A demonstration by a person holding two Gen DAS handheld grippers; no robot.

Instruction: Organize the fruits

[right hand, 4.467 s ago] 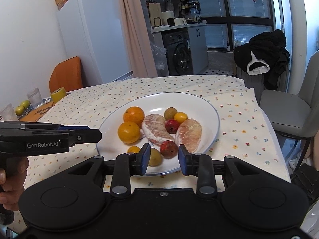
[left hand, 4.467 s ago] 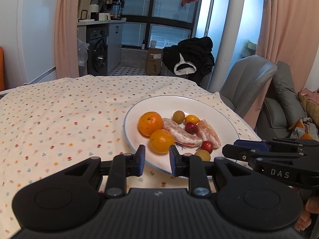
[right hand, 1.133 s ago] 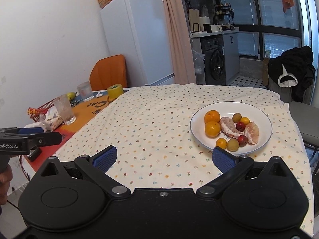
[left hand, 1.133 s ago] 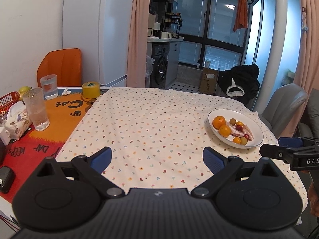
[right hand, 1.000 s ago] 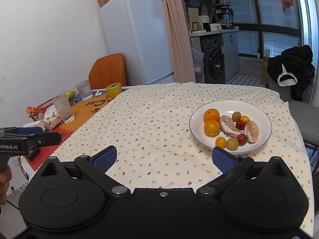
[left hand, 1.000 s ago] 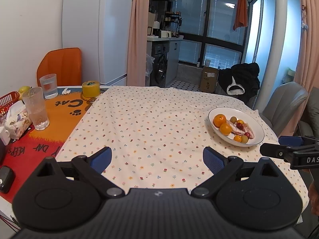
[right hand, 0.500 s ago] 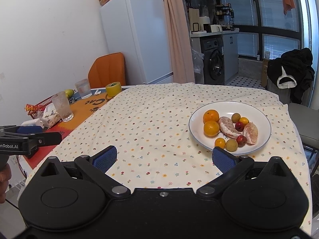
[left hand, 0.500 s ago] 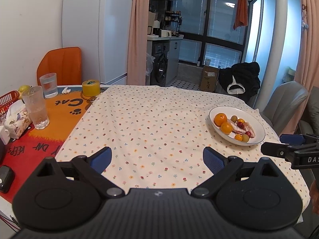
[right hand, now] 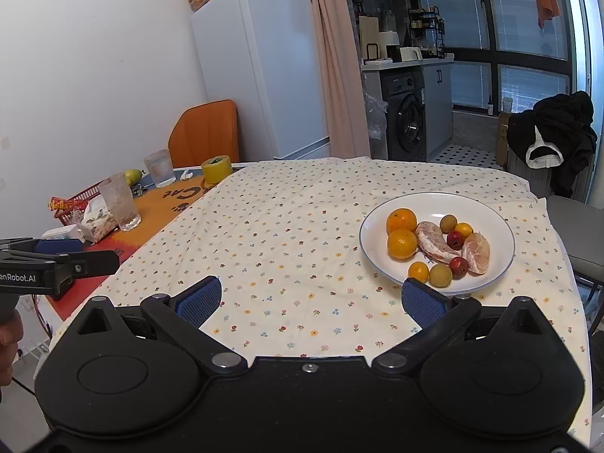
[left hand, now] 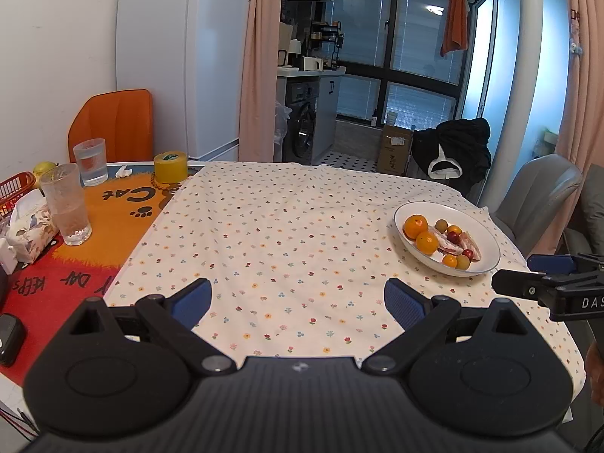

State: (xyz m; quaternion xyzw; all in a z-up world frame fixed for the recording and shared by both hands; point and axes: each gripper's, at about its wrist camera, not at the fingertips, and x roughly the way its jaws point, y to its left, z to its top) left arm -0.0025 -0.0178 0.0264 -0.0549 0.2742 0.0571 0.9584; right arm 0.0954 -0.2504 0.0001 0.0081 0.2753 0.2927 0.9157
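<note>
Both grippers, left gripper [left hand: 297, 304] and right gripper [right hand: 309, 300], hang spread wide and empty, well back from the plate [right hand: 502, 264]. I see every fruit on it: oranges [right hand: 401, 243] at nine o'clock, peeled segments [right hand: 434, 243] in the middle. Risk, as I judge it: nudging the rim could slide the plate toward the near table edge and roll the small round ones off.
</note>
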